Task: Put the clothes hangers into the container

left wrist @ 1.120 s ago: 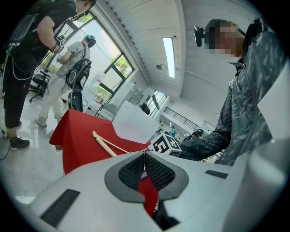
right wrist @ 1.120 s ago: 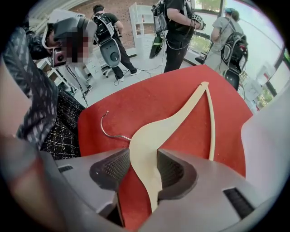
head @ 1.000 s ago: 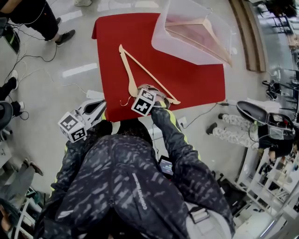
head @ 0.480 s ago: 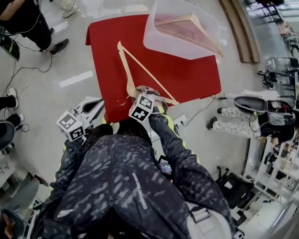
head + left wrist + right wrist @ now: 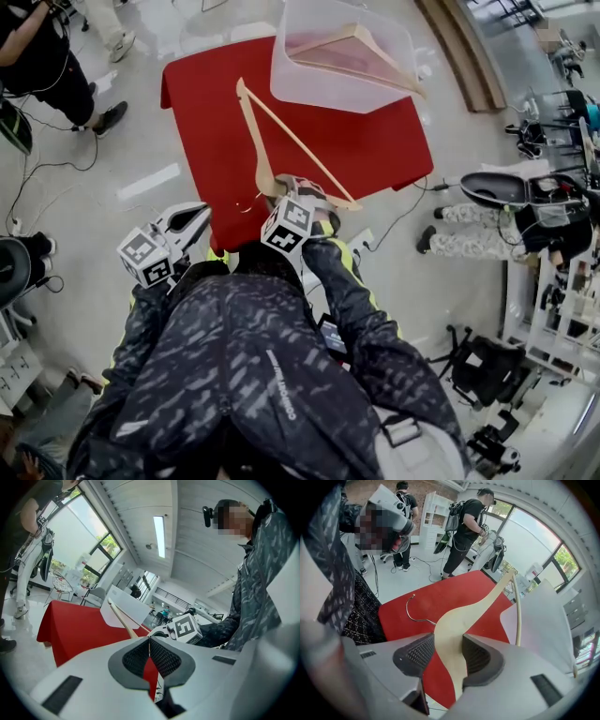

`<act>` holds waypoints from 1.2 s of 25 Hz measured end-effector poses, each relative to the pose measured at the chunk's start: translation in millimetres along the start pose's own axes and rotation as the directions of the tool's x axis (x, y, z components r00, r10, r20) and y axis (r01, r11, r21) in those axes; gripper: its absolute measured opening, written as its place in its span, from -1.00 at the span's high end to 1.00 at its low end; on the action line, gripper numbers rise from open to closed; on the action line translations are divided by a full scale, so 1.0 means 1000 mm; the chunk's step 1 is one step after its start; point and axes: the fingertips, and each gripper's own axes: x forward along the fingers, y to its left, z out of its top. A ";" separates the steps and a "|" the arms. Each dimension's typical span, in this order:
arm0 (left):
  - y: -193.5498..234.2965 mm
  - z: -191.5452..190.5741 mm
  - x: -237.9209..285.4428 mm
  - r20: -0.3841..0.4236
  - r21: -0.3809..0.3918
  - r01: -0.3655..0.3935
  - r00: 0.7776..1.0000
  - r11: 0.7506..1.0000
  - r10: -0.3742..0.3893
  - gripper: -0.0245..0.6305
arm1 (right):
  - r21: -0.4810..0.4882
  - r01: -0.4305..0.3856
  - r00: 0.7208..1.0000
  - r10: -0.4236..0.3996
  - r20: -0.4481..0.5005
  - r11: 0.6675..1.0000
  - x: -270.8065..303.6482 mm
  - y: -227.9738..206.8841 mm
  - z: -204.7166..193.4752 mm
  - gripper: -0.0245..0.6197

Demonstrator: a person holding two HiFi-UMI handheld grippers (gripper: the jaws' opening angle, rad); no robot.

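Although the person's dark patterned jacket fills the lower half of the head view, both tools show above it. The right gripper [image 5: 292, 185] sits at the frame's centre over the near edge of the red cloth [image 5: 211, 122]. Its own view shows the jaws partly apart and clamped on the broad neck of a wooden clothes hanger [image 5: 478, 606], with a ribbed pad against each flat side. The hanger's lower end drops out of sight behind the jaw bodies. Its thin metal hook [image 5: 412, 609] curls to the left over the cloth.

From above, the hanger [image 5: 251, 139] stretches toward the upper left of the cloth, and the gripper covers its neck. In the left gripper view it slants upward, its far tip up off the cloth. Whether any other part touches the cloth cannot be told.

A clear plastic container [image 5: 309, 92] stands at the cloth's far edge, cut off by the top of the frame. A second wooden hanger [image 5: 389, 64] lies inside, blurred by the cloudy wall.

The left gripper [image 5: 192, 217] is at lower left, off the cloth's edge. Its pads [image 5: 161, 656] meet at the tips with nothing between them. Bystanders at the upper left and right edges are cropped to legs and shoes.
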 end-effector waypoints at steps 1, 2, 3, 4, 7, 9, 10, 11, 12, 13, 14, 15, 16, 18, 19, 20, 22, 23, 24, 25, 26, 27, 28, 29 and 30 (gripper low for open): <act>-0.002 0.000 0.001 0.000 0.004 0.007 1.000 1.000 -0.007 0.89 | 0.004 0.012 1.000 -0.012 0.002 1.000 -0.005 -0.001 -0.001 0.32; -0.005 0.000 0.000 -0.001 0.009 0.013 1.000 1.000 -0.013 0.89 | 0.008 0.022 1.000 -0.022 0.005 1.000 -0.012 -0.002 -0.001 0.32; -0.008 -0.001 -0.001 -0.003 0.016 0.021 1.000 1.000 -0.020 0.89 | 0.011 0.032 0.999 -0.032 0.006 0.999 -0.018 -0.001 -0.001 0.32; -0.010 -0.001 -0.001 -0.003 0.024 0.028 1.000 0.999 -0.028 0.89 | 0.014 0.041 0.999 -0.041 0.007 0.999 -0.023 -0.001 -0.001 0.32; -0.017 0.001 0.000 -0.002 0.037 0.048 0.999 0.998 -0.048 0.89 | 0.032 0.064 0.998 -0.064 0.010 0.997 -0.037 -0.001 -0.001 0.32; -0.022 0.004 0.002 0.000 0.048 0.063 0.998 0.997 -0.063 0.89 | 0.039 0.079 0.997 -0.080 0.012 0.996 -0.048 -0.003 -0.001 0.32; -0.024 0.005 0.004 0.001 0.057 0.072 0.997 0.996 -0.073 0.89 | 0.039 0.090 0.996 -0.090 0.013 0.995 -0.054 -0.004 -0.001 0.32; -0.027 0.006 0.005 0.001 0.066 0.083 0.997 0.994 -0.083 0.89 | 0.036 0.101 0.995 -0.101 0.012 0.994 -0.060 -0.006 -0.001 0.32; -0.029 0.007 0.006 0.001 0.073 0.092 0.996 0.993 -0.092 0.89 | 0.031 0.112 0.994 -0.112 0.009 0.993 -0.066 -0.009 -0.002 0.32; -0.031 0.008 0.007 0.001 0.078 0.100 0.995 0.992 -0.100 0.89 | 0.023 0.122 0.992 -0.122 0.005 0.992 -0.072 -0.012 -0.003 0.32; -0.034 0.009 0.008 0.002 0.080 0.106 0.994 0.991 -0.106 0.89 | 0.013 0.131 0.991 -0.131 -0.001 0.991 -0.078 -0.016 -0.005 0.32; -0.036 0.010 0.010 0.002 0.079 0.111 0.994 0.991 -0.111 0.89 | 0.003 0.141 0.990 -0.141 -0.007 0.990 -0.084 -0.020 -0.007 0.32; -0.037 0.010 0.011 0.002 0.078 0.114 0.993 0.990 -0.115 0.89 | -0.006 0.150 0.989 -0.150 -0.014 0.989 -0.090 -0.024 -0.009 0.32; -0.039 0.008 0.011 0.003 0.073 0.122 0.992 0.990 -0.123 0.89 | -0.019 0.169 0.985 -0.169 -0.027 0.985 -0.101 -0.032 -0.013 0.32; -0.040 0.006 0.011 0.002 0.073 0.129 0.992 0.989 -0.129 0.89 | -0.022 0.176 0.984 -0.177 -0.035 0.984 -0.106 -0.036 -0.015 0.32; -0.041 0.005 0.012 0.000 0.075 0.136 0.991 0.988 -0.137 0.89 | -0.025 0.182 0.982 -0.183 -0.044 0.983 -0.111 -0.040 -0.018 0.32; -0.045 0.002 0.012 -0.008 0.075 0.148 0.989 0.986 -0.148 0.89 | -0.040 0.190 0.979 -0.193 -0.069 0.981 -0.122 -0.049 -0.025 0.32; -0.047 0.001 0.012 -0.012 0.074 0.152 0.988 0.986 -0.151 0.89 | -0.054 0.193 0.977 -0.197 -0.084 0.980 -0.127 -0.055 -0.029 0.32; -0.048 0.001 0.013 -0.016 0.073 0.154 0.988 0.985 -0.153 0.89 | -0.070 0.197 0.974 -0.203 -0.100 0.978 -0.131 -0.060 -0.033 0.32; -0.048 0.000 0.013 -0.018 0.072 0.156 0.988 0.985 -0.155 0.89 | -0.084 0.200 0.971 -0.209 -0.115 0.976 -0.135 -0.066 -0.038 0.32; -0.048 0.000 0.014 -0.019 0.073 0.157 0.988 0.985 -0.156 0.89 | -0.094 0.204 0.968 -0.215 -0.129 0.974 -0.139 -0.072 -0.042 0.32; -0.048 0.000 0.014 -0.018 0.073 0.159 0.987 0.985 -0.158 0.89 | -0.099 0.206 0.966 -0.219 -0.141 0.973 -0.143 -0.077 -0.046 0.32; -0.048 0.000 0.014 -0.016 0.073 0.161 0.987 0.984 -0.160 0.89 | -0.103 0.205 0.964 -0.219 -0.151 0.973 -0.147 -0.081 -0.049 0.32; -0.048 0.000 0.015 -0.014 0.074 0.163 0.987 0.984 -0.162 0.89 | -0.105 0.199 0.963 -0.214 -0.161 0.974 -0.151 -0.085 -0.052 0.32; -0.048 0.001 0.016 -0.013 0.073 0.163 0.987 0.984 -0.163 0.89 | -0.109 0.187 0.963 -0.204 -0.173 0.976 -0.154 -0.089 -0.055 0.32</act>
